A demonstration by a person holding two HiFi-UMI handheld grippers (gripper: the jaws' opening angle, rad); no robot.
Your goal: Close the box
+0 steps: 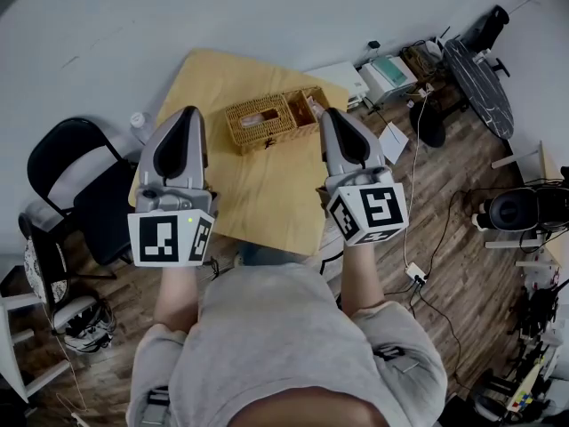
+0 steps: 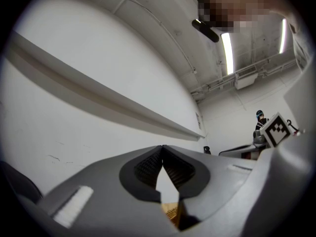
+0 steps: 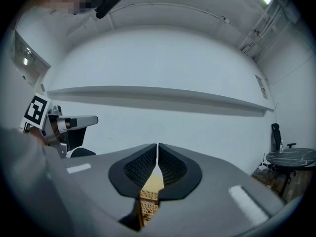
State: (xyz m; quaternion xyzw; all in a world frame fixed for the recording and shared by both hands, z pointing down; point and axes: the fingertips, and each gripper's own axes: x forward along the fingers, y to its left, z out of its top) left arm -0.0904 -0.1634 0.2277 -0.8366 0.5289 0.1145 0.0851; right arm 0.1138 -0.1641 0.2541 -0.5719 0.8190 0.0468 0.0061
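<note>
A woven wicker box [image 1: 260,123] lies at the far side of the yellow wooden table [image 1: 267,194]. Its right end [image 1: 308,107] looks open, with a darker inside showing. My left gripper [image 1: 189,112] is held above the table's left part, short of the box, with its jaws together and nothing between them. My right gripper [image 1: 331,112] hovers near the box's right end, also shut and empty. In the left gripper view the gripper [image 2: 162,147] points mostly at the wall, with a sliver of wicker [image 2: 171,212] below. In the right gripper view the gripper [image 3: 157,145] shows wicker [image 3: 148,199] beneath the pads.
A black folding chair [image 1: 76,181] stands left of the table. White boxes [image 1: 384,76] and a dark round table [image 1: 480,83] sit at the right, with cables [image 1: 413,238] across the wooden floor. A white wall runs behind the table.
</note>
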